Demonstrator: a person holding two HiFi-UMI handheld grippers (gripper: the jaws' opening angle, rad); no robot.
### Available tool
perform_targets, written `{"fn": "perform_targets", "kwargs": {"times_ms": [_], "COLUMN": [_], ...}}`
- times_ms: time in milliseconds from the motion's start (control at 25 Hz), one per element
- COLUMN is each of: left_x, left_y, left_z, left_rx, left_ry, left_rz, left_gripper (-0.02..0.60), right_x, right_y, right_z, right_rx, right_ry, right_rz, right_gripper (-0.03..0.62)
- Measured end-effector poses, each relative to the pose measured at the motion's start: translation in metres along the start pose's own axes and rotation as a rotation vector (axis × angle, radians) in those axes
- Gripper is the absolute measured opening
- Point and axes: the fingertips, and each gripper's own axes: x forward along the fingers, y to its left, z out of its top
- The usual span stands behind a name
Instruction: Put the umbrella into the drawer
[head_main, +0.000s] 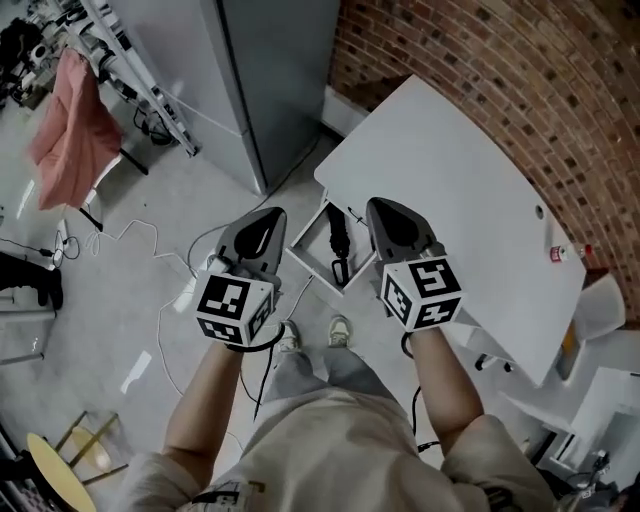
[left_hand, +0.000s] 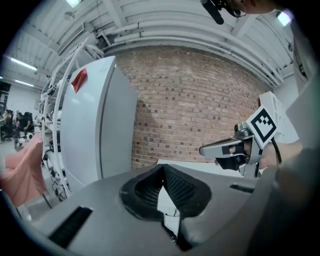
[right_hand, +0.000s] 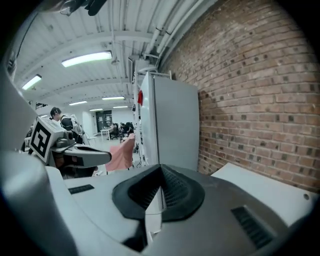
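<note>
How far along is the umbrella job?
Seemingly done: the black umbrella lies inside the open drawer under the white table. In hand: nothing; the left gripper and right gripper are both shut and empty, held high above it. Left: perhaps only pushing the drawer closed.

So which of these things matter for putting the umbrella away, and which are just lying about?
For the job:
- umbrella, lying in the open drawer
- left gripper and right gripper, both shut and empty

Just lying about:
- pink cloth
- loose cables
- bottle on the white table
- yellow stool
</note>
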Motion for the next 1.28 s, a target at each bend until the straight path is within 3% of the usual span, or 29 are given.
{"fn": "perform_targets", "kwargs": {"times_ms": [200,360,480,680,960,1280], "left_x": [-0.033,-0.058,-0.078,-0.111,-0.141,-0.151], "left_y": [-0.021,-0.042,-0.057,-0.072,-0.088,-0.099], "left_z": [0.064,0.112,0.141,0.168,0.183,0.18], "left_rx": [0.115,0.201,0.212,0.235,0.288,0.302], "left_ry": [-0.078,-0.166,-0.238,-0.289,-0.33,-0.335], "left_rz": [0.014,0.017,0.019,0.038,0.049,0.033], "left_gripper": [0.009,0.009,0.009,0.009,0.008,0.008], "right_x": [-0.05,-0.089,-0.12,-0.169,-0.198,-0.194], "right_y": [0.009,0.024,0.037,0.054,0.072,0.087], "right_z": [0.069,0.119,0.152,0.194,0.193,0.167], "right_rx": [-0.128,-0.158,-0.18,-0.211,-0.247,-0.241], "right_ry": [-0.12,-0.24,-0.331,-0.458,-0.49,-0.416], "right_rz": [-0.056,-0.043,-0.029,-0.017,0.028,0.083], "right_gripper": [0.008,0.008,0.008,0.008,0.008,0.008]}}
